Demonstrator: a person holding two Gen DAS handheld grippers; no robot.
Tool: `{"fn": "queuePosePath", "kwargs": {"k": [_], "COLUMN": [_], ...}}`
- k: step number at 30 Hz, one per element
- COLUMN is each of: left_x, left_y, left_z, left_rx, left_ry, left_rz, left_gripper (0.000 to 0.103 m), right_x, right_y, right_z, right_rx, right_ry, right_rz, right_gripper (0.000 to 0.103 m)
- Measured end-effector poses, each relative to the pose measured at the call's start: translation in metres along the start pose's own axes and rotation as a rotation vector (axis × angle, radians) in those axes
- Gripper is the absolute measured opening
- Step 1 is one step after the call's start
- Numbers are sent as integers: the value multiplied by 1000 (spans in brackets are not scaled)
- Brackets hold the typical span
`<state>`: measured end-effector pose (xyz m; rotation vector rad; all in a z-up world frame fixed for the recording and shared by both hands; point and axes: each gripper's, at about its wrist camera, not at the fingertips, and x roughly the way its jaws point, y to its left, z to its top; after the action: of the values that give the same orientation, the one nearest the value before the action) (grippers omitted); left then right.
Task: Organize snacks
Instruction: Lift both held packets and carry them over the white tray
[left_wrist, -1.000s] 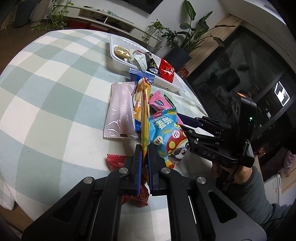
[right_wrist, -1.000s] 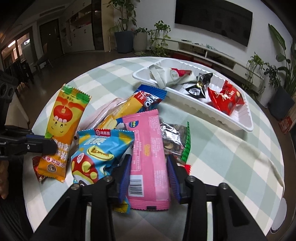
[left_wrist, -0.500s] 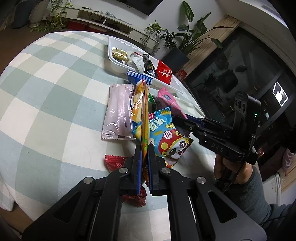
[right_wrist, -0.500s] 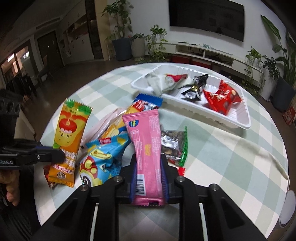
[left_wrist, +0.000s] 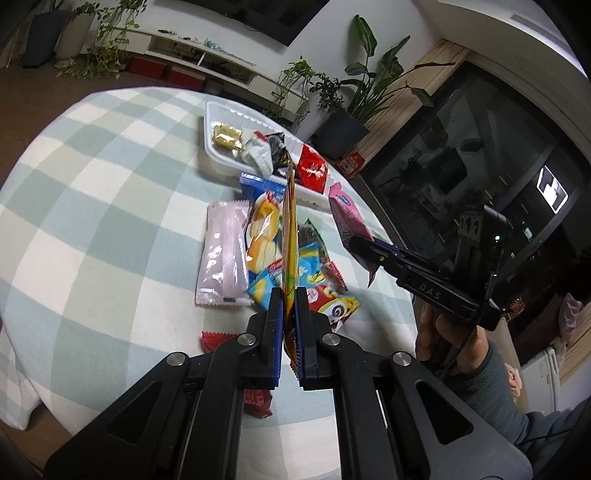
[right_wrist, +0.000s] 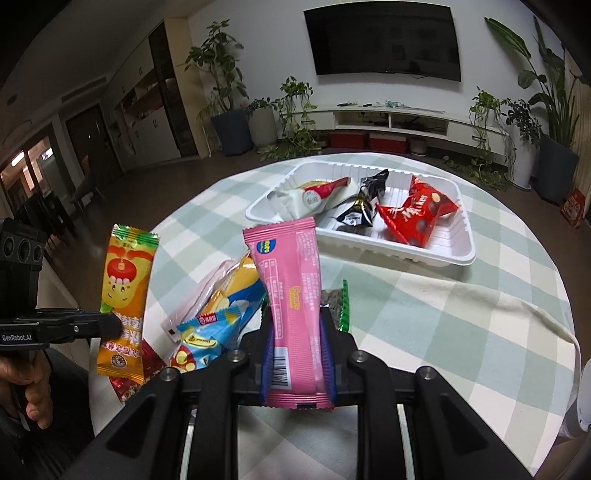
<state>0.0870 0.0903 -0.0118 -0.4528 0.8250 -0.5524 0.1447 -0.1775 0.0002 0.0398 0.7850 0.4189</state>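
Left gripper (left_wrist: 289, 299) clenching an orange snack packet (right_wrist: 123, 295), right gripper (right_wrist: 297, 332) clenching a pink snack packet (right_wrist: 293, 291), both over the table's (right_wrist: 461, 332) near edge.

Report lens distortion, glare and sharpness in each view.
Left wrist view: heavy fisheye bends the table edge, the orange packet shows edge-on and sharp, and the room behind is dim. Right wrist view: same curvature, the pink packet is crisp, with glare on the white tray.

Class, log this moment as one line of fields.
left tool: shut on orange packet | right tool: shut on pink packet | tray: not reached
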Motion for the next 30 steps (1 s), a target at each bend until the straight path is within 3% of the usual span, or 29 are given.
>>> {"fn": "queuePosePath", "kwargs": {"k": [11,18,24,30], "left_x": [-5,17,59,113], "left_y": [-20,-39,-43,-18], "left_z": [57,133,205,253], "left_rx": [74,151,185,166], "left_ry": [-15,0,58,158], "left_rz": [5,31,59,91], "left_gripper": [4,4,4,4], "right_x": [-16,-24,14,67], "right_y": [-23,-52,-85,-107], "right_z": [15,64,121,147], "right_rx": [106,207,283,332], "right_ry": [-64,-118,-108,-56], "right_rz": [8,11,-24,-46], "right_gripper": [23,23,23,23]}}
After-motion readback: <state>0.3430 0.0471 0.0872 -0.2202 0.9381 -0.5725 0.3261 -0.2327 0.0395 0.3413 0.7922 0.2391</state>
